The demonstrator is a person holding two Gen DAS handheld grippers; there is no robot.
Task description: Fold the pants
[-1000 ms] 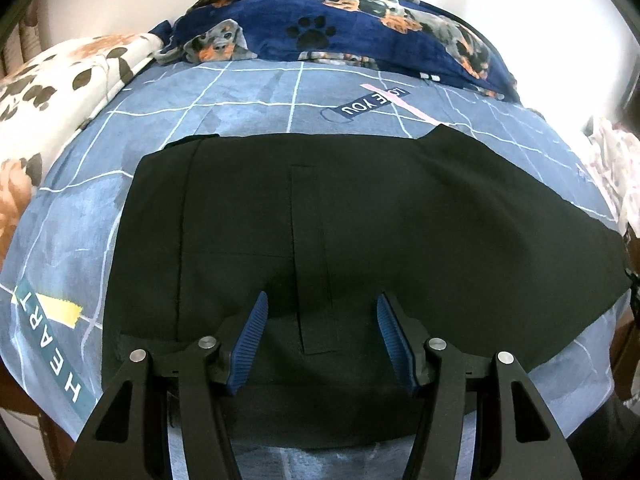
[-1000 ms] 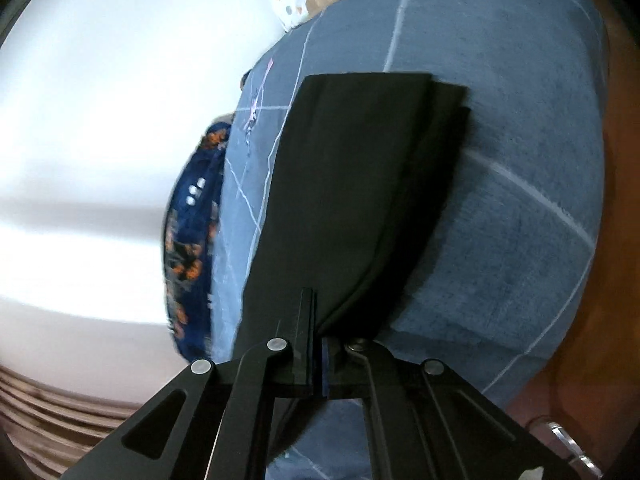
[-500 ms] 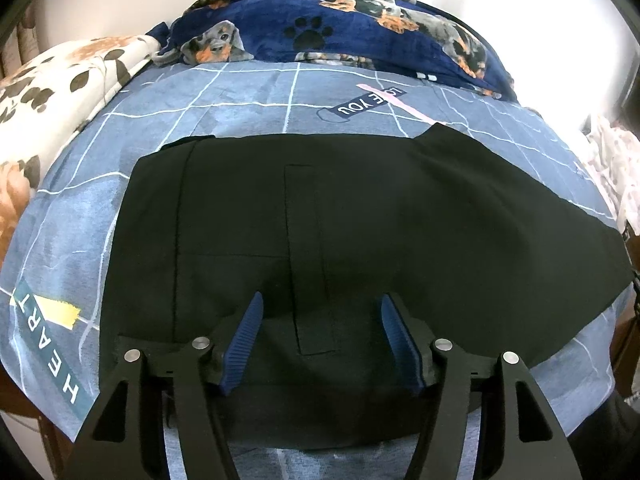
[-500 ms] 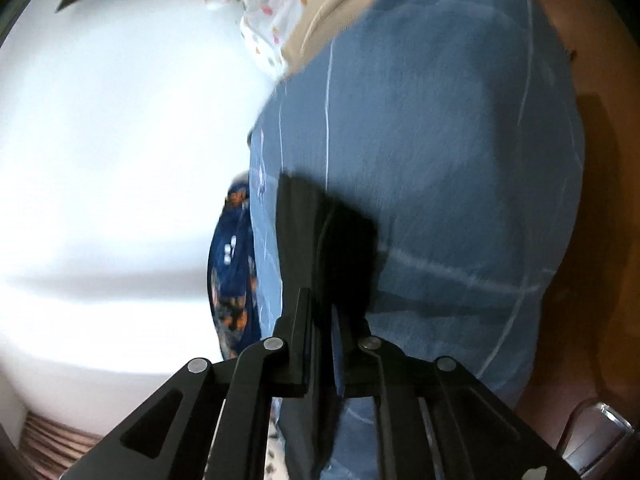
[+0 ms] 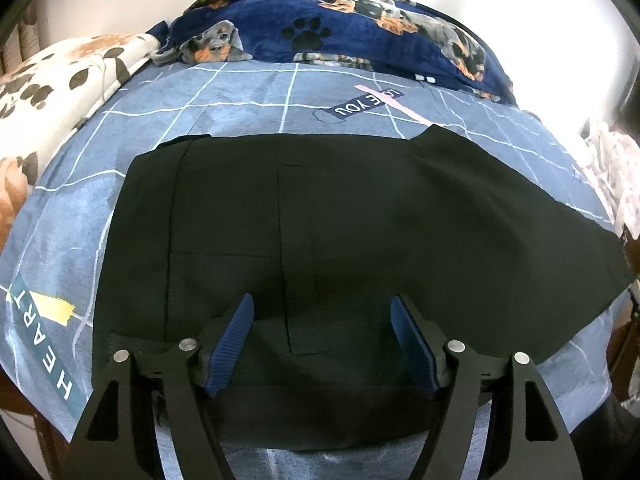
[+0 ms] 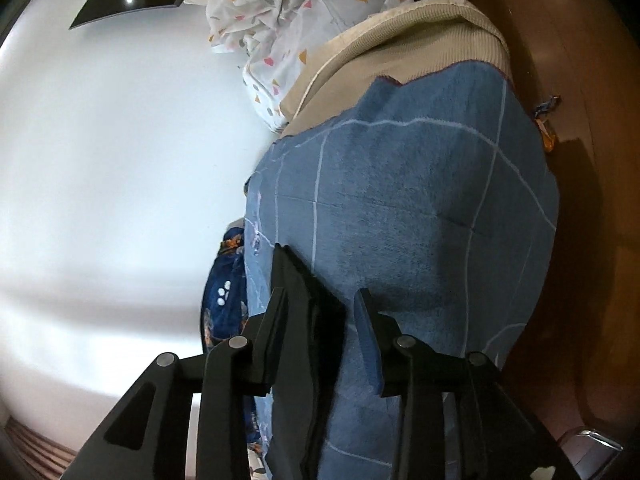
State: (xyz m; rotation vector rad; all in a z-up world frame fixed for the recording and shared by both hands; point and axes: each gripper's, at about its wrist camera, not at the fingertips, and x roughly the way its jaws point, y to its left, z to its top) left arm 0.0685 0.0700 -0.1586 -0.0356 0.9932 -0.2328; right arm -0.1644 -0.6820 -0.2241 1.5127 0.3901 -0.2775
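Looking down my left gripper (image 5: 322,322), I see the black pants (image 5: 360,232) spread flat on the blue bedsheet (image 5: 248,120); its jaws have just been widening, clamping nothing. My right gripper (image 6: 320,312) has just been opening too, jaws apart, the pants' edge loose between them.

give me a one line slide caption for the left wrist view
Open left gripper, its jaws just widened, poised over black pants spread flat on a blue grid bedsheet.
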